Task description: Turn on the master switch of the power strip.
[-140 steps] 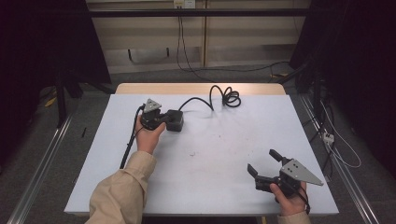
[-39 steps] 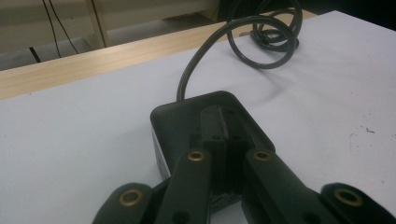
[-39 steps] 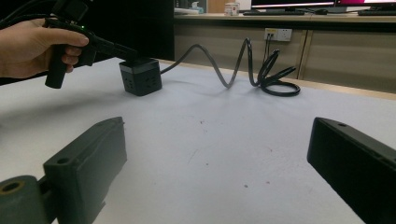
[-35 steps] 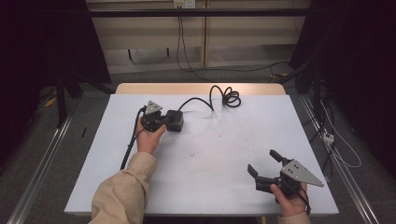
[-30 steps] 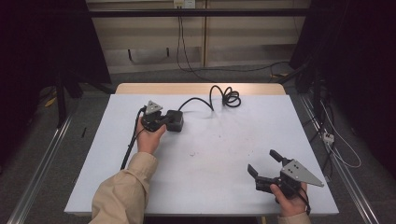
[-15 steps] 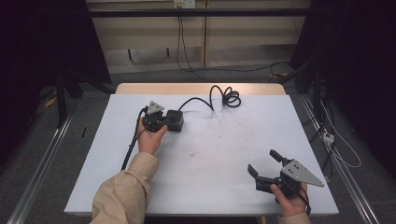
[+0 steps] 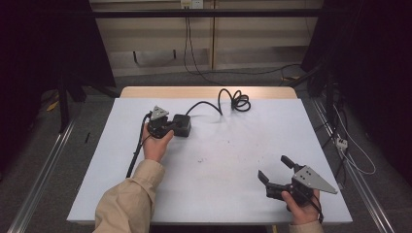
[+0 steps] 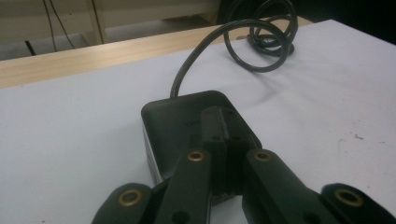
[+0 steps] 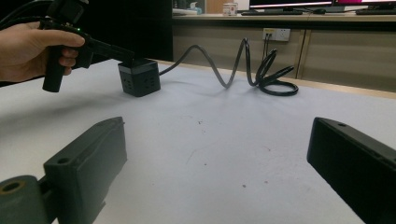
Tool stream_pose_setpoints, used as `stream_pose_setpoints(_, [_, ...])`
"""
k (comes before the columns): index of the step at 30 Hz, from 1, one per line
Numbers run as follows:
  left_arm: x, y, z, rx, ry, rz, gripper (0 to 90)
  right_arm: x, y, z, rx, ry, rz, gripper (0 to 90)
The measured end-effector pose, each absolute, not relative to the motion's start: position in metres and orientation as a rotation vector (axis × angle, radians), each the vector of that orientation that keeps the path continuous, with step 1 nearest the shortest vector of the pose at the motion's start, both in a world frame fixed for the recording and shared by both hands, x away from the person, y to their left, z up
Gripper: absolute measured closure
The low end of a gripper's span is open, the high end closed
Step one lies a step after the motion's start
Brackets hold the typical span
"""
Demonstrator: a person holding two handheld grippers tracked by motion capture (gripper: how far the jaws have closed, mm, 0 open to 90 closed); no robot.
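Note:
A black power cube (image 7: pixel 182 125) stands on the white table (image 7: pixel 228 145) at left of centre, its black cable (image 7: pixel 236 101) coiling toward the far edge. My left gripper (image 7: pixel 174 126) is shut, jaws pressed together with nothing between them, tips resting on top of the cube (image 8: pixel 173 121). The left gripper view shows the joined tips (image 8: pixel 224 128) and the cable coil (image 8: pixel 261 42) beyond. My right gripper (image 7: pixel 273 168) stands open near the front right corner, jaws wide with nothing between them. In the right gripper view (image 9: pixel 217 133) the cube (image 9: pixel 139 77) and the left gripper (image 9: pixel 125 56) lie farther off.
A wooden strip (image 7: pixel 204 92) runs along the table's far edge. Loose cables (image 7: pixel 340 141) and metal rails (image 7: pixel 43 174) lie on the floor at the sides. A wall socket (image 9: pixel 276 33) sits behind the table. Small dark specks (image 7: pixel 201 159) mark the table's middle.

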State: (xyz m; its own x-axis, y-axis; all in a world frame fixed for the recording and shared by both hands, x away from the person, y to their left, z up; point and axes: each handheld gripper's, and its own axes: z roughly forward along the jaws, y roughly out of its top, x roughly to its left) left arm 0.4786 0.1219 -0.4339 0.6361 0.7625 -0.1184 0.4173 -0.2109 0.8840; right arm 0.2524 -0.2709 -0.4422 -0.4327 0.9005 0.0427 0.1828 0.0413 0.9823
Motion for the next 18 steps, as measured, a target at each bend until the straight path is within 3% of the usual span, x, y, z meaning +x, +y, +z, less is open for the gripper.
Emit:
stream_pose_setpoints(9, [0.473, 0.124, -0.424, 1.798, 0.940, 0.371, 71.3, 0.252, -0.271, -0.442, 1.105, 1.684, 1.439, 4.1])
stream_pose_setpoints(18, [0.468, 0.130, -0.420, 1.816, 0.975, 0.313, 41.5, 0.250, -0.270, -0.443, 1.109, 1.688, 1.435, 4.1])
